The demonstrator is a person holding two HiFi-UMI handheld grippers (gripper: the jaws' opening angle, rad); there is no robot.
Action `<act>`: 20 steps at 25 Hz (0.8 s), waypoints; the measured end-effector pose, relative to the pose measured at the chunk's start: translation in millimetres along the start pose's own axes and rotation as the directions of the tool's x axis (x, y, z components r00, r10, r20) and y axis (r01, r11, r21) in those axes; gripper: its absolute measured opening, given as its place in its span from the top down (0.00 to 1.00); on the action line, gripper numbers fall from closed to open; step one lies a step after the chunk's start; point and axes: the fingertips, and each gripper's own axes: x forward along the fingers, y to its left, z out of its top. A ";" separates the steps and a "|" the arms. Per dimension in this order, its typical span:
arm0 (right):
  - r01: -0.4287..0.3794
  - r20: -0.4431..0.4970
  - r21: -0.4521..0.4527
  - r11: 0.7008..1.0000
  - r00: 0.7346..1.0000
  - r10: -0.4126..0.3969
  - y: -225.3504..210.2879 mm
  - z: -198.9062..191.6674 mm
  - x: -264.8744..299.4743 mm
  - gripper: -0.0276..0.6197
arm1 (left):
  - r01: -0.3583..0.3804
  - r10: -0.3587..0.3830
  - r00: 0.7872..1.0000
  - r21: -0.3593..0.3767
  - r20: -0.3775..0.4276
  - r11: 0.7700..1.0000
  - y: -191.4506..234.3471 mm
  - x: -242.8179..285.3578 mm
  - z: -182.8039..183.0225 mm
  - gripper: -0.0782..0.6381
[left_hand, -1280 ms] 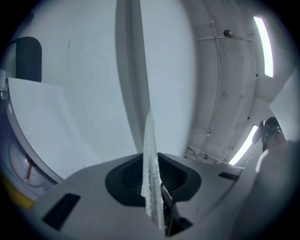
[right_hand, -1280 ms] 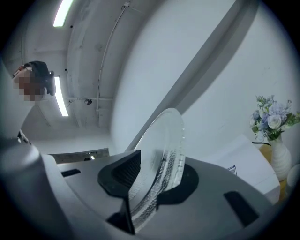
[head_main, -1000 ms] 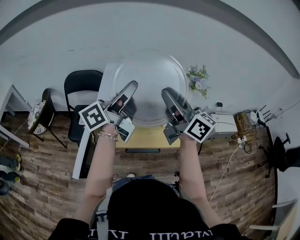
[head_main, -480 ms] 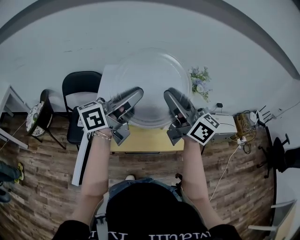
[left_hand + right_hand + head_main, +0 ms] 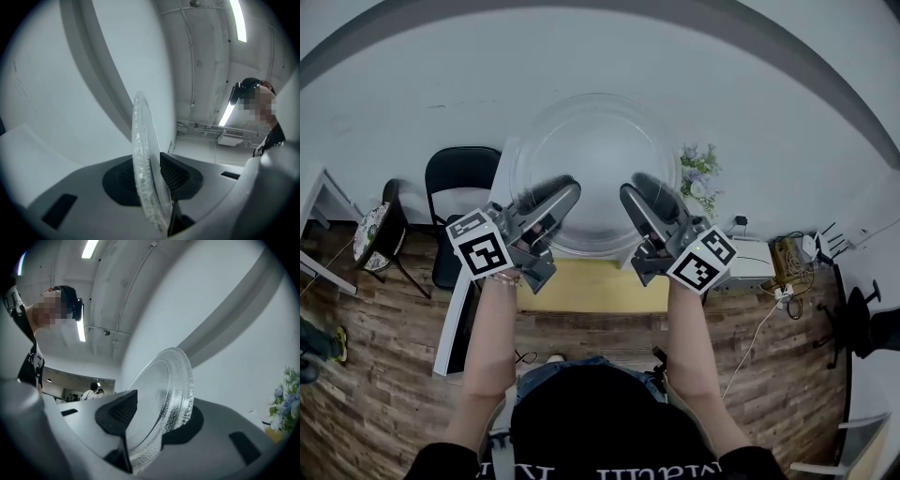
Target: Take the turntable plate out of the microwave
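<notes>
1. A black chair (image 5: 461,171) stands left of the yellow desk (image 5: 591,286).
2. The left tool (image 5: 553,199) pinches the plate (image 5: 595,155) at its near left rim, with the glass edge sitting between the ribbed pads. Its jaws have just been easing apart a little.
3. The clear glass plate hangs in the air above the desk, in front of the white wall. It is carried by both tools, one at each side of its near edge.
4. The right tool (image 5: 645,199) pinches the near right rim, with glass between its pads. Its jaws have just been opening somewhat.
5. Flowers (image 5: 698,173) stand just right of the plate.
</notes>
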 end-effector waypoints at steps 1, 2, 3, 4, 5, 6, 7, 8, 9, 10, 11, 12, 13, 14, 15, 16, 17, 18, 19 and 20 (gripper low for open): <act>-0.003 0.003 -0.012 1.000 1.000 0.003 0.1 0.6 0.8 0.70 | -0.004 0.004 1.000 0.009 0.001 1.000 0.2 0.1 0.5 0.75; -0.007 0.008 -0.023 1.000 1.000 0.007 0.2 1.3 1.8 0.70 | -0.008 0.008 1.000 0.022 0.002 1.000 0.4 0.0 1.3 0.74; -0.011 0.013 -0.034 0.999 1.000 0.012 0.6 2.1 3.0 0.70 | -0.012 0.012 1.000 0.039 0.003 0.999 0.5 -0.2 2.5 0.74; -0.016 0.019 -0.046 0.999 1.000 0.017 1.1 2.9 4.2 0.69 | -0.014 0.014 1.000 0.059 0.005 0.998 0.5 -0.4 3.7 0.73; -0.020 0.026 -0.059 0.998 0.999 0.022 1.4 3.8 5.0 0.69 | -0.014 0.013 1.000 0.078 0.007 0.997 0.5 -0.4 4.6 0.72; -0.023 0.033 -0.071 0.997 0.999 0.025 1.6 4.4 5.5 0.69 | -0.013 0.012 1.000 0.095 0.009 0.995 0.5 -0.4 5.2 0.71; -0.025 0.037 -0.083 0.996 0.999 0.028 1.7 4.7 5.7 0.68 | -0.012 0.011 1.000 0.106 0.011 0.994 0.8 -0.4 5.2 0.71; -0.025 0.039 -0.091 0.996 0.999 0.029 1.6 4.6 5.7 0.68 | -0.011 0.010 1.000 0.112 0.012 0.994 1.2 -0.4 5.0 0.70; -0.025 0.038 -0.096 0.995 0.999 0.029 1.5 4.3 5.6 0.68 | -0.011 0.010 1.000 0.114 0.013 0.993 1.6 -0.5 4.6 0.70; -0.024 0.037 -0.099 0.995 0.999 0.028 1.4 3.9 5.6 0.68 | -0.012 0.010 1.000 0.114 0.014 0.993 1.8 -0.5 4.3 0.70; -0.024 0.036 -0.100 0.995 0.999 0.028 1.4 3.7 5.6 0.68 | -0.012 0.011 1.000 0.114 0.014 0.993 1.9 -0.6 4.0 0.70; -0.024 0.036 -0.101 0.995 0.999 0.028 1.5 3.6 5.6 0.68 | -0.013 0.011 1.000 0.115 0.013 0.993 1.9 -0.6 4.0 0.70; -0.025 0.037 -0.103 0.994 0.999 0.029 1.6 3.6 5.7 0.68 | -0.012 0.011 1.000 0.117 0.013 0.993 1.7 -0.7 4.1 0.70; -0.025 0.038 -0.106 0.994 0.999 0.030 1.7 3.7 5.7 0.68 | -0.012 0.011 1.000 0.122 0.012 0.993 1.6 -0.8 4.2 0.70; -0.025 0.039 -0.110 0.994 0.999 0.029 1.6 3.9 5.7 0.68 | -0.012 0.011 1.000 0.127 0.011 0.992 1.5 -0.6 4.4 0.70; -0.025 0.040 -0.113 0.993 0.999 0.029 1.3 4.2 5.8 0.67 | -0.013 0.012 1.000 0.133 0.010 0.991 1.7 -0.3 4.6 0.69; -0.025 0.041 -0.115 0.993 0.999 0.030 1.1 4.6 6.0 0.67 | -0.015 0.014 1.000 0.138 0.010 0.990 1.8 -0.2 5.0 0.69; -0.027 0.042 -0.116 0.993 0.999 0.032 1.1 4.8 6.3 0.67 | -0.017 0.015 1.000 0.142 0.010 0.990 1.8 -0.2 5.5 0.69; -0.029 0.042 -0.116 0.993 0.999 0.034 1.3 5.1 6.6 0.67 | -0.018 0.016 1.000 0.146 0.011 0.989 1.6 -0.4 5.9 0.69; -0.031 0.043 -0.115 0.993 0.998 0.036 1.6 5.2 6.6 0.67 | -0.018 0.017 1.000 0.150 0.011 0.989 1.2 -0.5 6.1 0.69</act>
